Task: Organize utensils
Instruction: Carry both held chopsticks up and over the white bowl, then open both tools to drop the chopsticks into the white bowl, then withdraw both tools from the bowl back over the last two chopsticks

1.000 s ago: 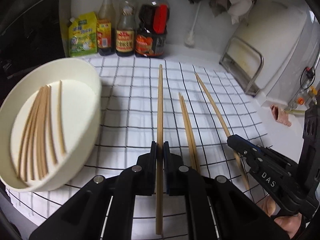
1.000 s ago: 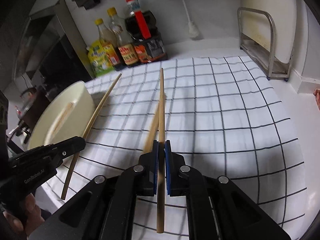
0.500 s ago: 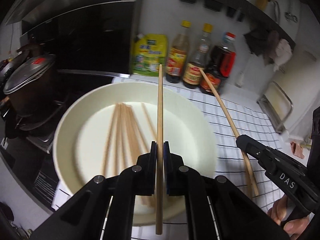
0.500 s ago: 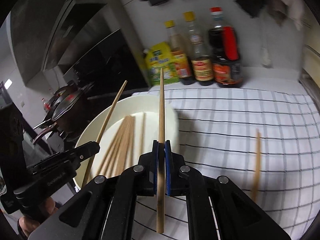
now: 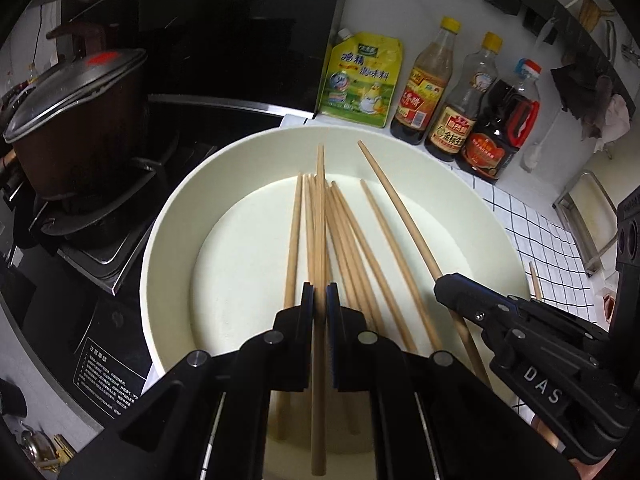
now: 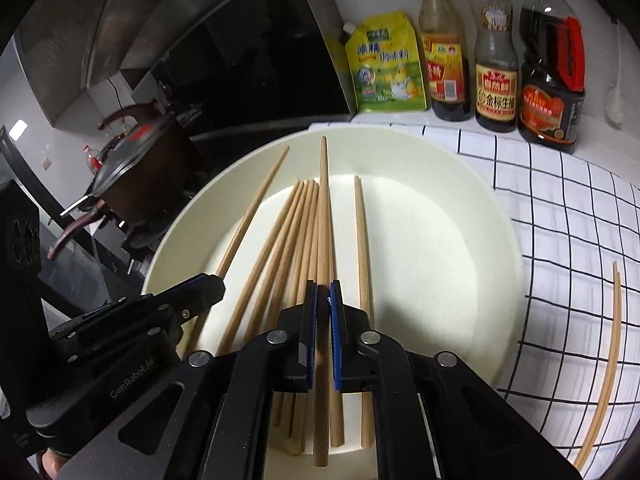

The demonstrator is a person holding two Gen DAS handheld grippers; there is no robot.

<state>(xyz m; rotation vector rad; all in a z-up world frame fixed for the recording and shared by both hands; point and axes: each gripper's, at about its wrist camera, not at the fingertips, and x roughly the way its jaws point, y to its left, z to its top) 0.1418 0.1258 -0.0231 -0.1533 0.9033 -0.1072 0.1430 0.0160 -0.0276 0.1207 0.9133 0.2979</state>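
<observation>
A cream round bowl [image 5: 172, 216] [image 6: 488, 216] holds several wooden chopsticks [image 5: 352, 248] [image 6: 280, 248]. My left gripper [image 5: 319, 296] is shut on a chopstick [image 5: 320, 208] held over the bowl, pointing away. My right gripper [image 6: 323, 294] is shut on another chopstick [image 6: 323, 208], also over the bowl. The right gripper shows in the left wrist view [image 5: 452, 284] with its chopstick [image 5: 400, 208]; the left gripper shows in the right wrist view [image 6: 208, 286] with its chopstick [image 6: 252, 220]. A loose chopstick pair [image 6: 608, 360] lies on the checked cloth [image 6: 568, 208] to the right.
A dark lidded pot [image 5: 68, 120] stands on the stove to the left. A yellow pouch [image 5: 360, 76] and three sauce bottles [image 5: 456, 100] line the back wall. A metal rack [image 5: 588, 220] stands at the far right.
Both grippers swung left from over the checked cloth to over the bowl and came lower, each still holding its chopstick.
</observation>
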